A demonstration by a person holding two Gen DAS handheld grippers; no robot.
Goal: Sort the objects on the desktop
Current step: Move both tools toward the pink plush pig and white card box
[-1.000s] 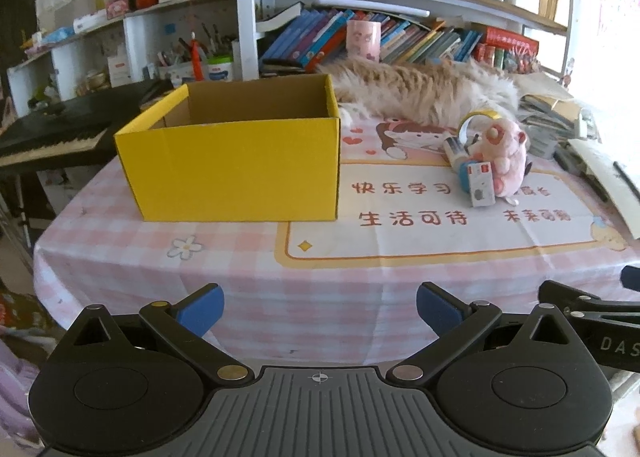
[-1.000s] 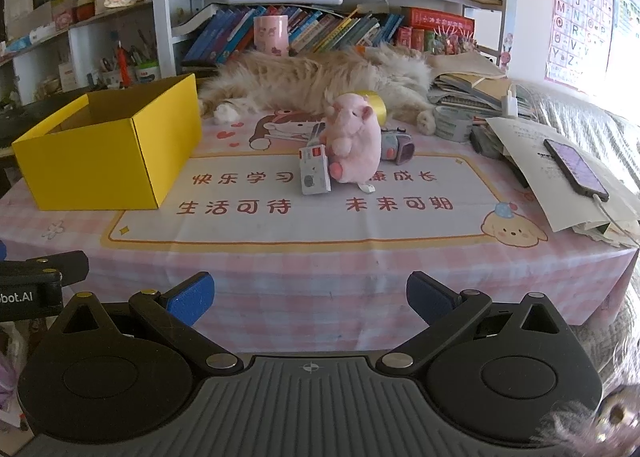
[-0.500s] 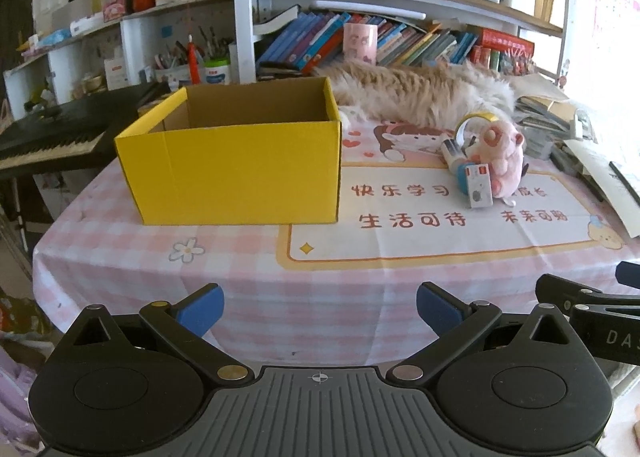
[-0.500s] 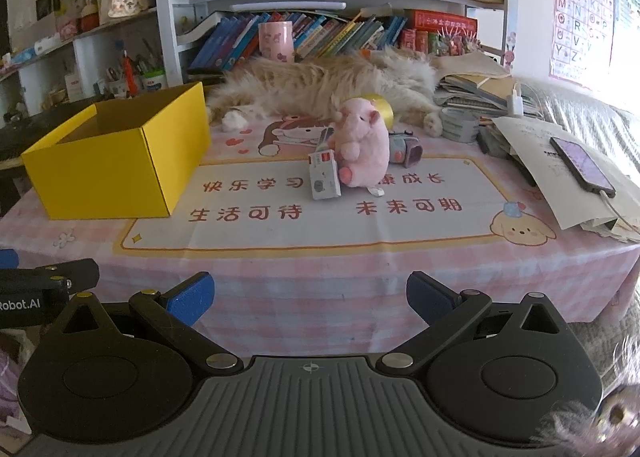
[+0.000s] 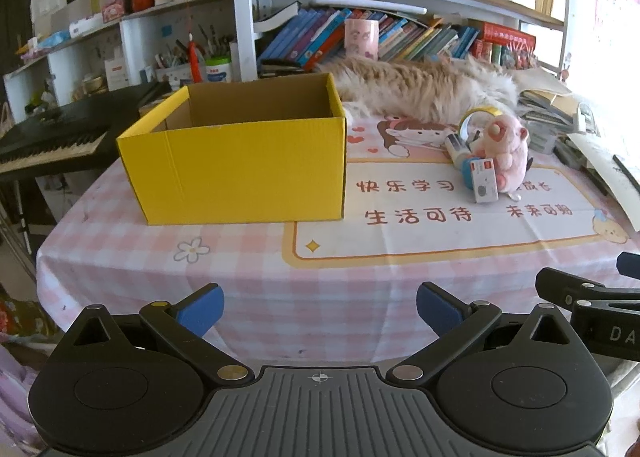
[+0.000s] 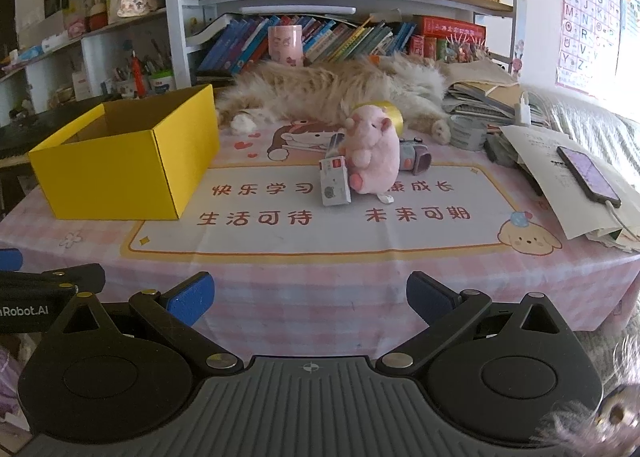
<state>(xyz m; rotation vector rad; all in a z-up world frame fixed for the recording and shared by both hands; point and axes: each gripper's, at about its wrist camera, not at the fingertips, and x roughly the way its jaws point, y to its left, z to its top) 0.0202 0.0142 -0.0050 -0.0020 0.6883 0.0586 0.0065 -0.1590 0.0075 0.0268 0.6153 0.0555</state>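
Two tongs wait at the near edge of the desk (image 6: 360,277), both spread apart and holding nothing: the left tongs (image 5: 318,307) and the right tongs (image 6: 310,295). A pink plush toy (image 6: 372,153) sits mid-frame, touching a small white card box (image 6: 334,181). Left of them stands the yellow box (image 6: 120,161), which looks empty. Best to reach for the soft toy first, squeeze its round middle, then lift it clear over the box wall.

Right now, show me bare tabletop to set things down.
Free: printed mat between the yellow cardboard box and the puppy print; checked cloth before the box. Crowded: around the pink plush hamster, and the papers at right.
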